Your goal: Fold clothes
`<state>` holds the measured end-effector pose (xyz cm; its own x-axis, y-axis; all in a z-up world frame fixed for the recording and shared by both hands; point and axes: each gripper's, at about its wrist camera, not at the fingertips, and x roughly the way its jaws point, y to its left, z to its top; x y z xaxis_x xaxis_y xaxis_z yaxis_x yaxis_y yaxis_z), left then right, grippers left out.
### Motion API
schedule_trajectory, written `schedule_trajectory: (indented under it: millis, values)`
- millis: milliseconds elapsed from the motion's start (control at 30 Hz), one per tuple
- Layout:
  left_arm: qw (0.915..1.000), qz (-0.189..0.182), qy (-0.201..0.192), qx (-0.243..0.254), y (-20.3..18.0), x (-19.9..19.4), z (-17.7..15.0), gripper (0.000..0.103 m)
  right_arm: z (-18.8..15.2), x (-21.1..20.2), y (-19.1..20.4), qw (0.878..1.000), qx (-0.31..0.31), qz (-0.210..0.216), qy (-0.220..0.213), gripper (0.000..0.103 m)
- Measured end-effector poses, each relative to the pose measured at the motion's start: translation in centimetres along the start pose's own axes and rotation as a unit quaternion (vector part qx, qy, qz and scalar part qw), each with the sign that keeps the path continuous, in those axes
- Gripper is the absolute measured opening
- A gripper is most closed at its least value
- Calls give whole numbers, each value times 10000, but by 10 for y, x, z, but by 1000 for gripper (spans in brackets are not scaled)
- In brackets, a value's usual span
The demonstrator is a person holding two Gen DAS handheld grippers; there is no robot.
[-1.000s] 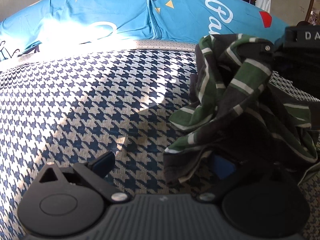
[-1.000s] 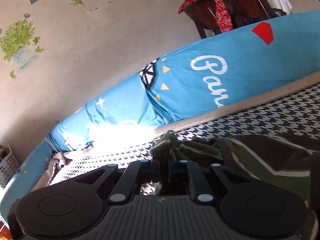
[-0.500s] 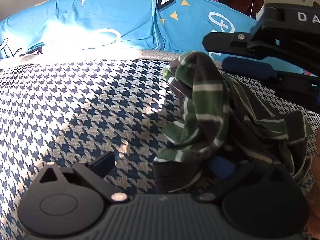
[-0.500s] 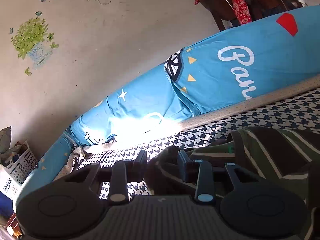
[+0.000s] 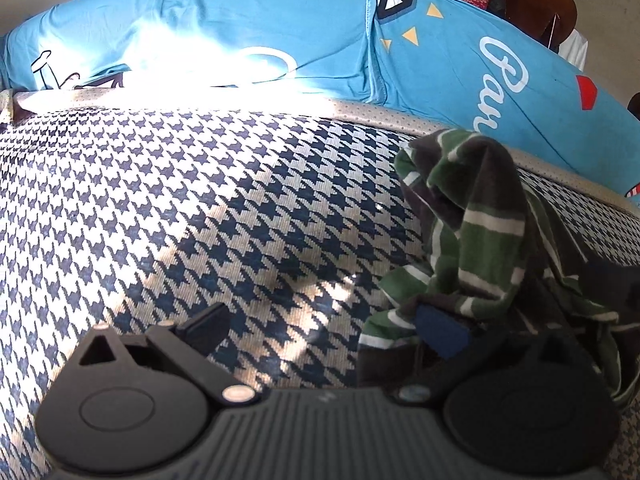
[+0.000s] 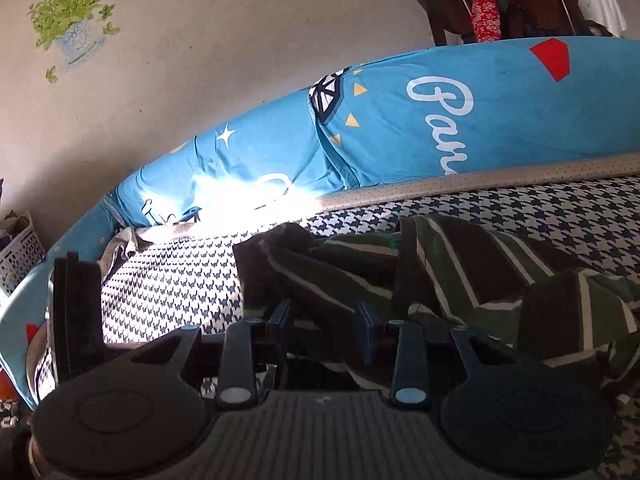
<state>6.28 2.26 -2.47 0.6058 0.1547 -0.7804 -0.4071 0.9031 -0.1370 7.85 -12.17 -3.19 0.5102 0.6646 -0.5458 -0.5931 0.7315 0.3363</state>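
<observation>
We should pinch one clear edge or corner of the striped garment (image 5: 476, 216) and draw it out flat before any fold. Both the left tongs (image 5: 324, 330) and right tongs (image 6: 324, 322) are released, gripping nothing. The green, brown and white cloth lies crumpled on the houndstooth bed (image 5: 180, 200), at three o'clock in the left view.

— What does your black plastic left gripper (image 5: 326, 332) look like?
— Ribbed grey housing at 6 o'clock, round black discs at each side, silver screws, blue pads.
— And your black right gripper (image 6: 325, 322)?
— Same build; its screws look pale blue.
</observation>
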Motion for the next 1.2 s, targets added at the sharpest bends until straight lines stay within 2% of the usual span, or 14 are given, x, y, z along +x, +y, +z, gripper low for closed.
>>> schedule_trajectory:
  millis: [233,367,500,667,833,900,967,1100,1200]
  values:
    - [9999,114,19,25,-1,3,1,103,-25,4,25,9937,-1036,-6,431,36]
    - [10000,80,24,-6,0,6,2,103,-32,13,33,9882,-1405,-105,601,36]
    - [10000,51,50,-39,3,10,5,103,-34,26,34,9856,-1533,-399,587,37]
    - [9999,20,93,-76,5,11,7,103,-35,48,30,9760,-1882,-771,776,49]
    - [9999,-22,131,-98,6,12,8,103,-38,63,27,9675,-2082,-1176,824,48]
    - [9998,-41,142,-92,5,11,8,103,-37,63,26,9664,-2073,-1301,790,38]
    - [9999,-54,138,-82,5,11,8,103,-34,62,25,9642,-2055,-1490,761,16]
    - [9998,-79,121,-106,5,9,9,103,-27,51,24,9676,-1943,-1506,581,11]
    - [9998,-85,91,-155,6,5,11,103,-22,36,27,9712,-1904,-1360,459,11]
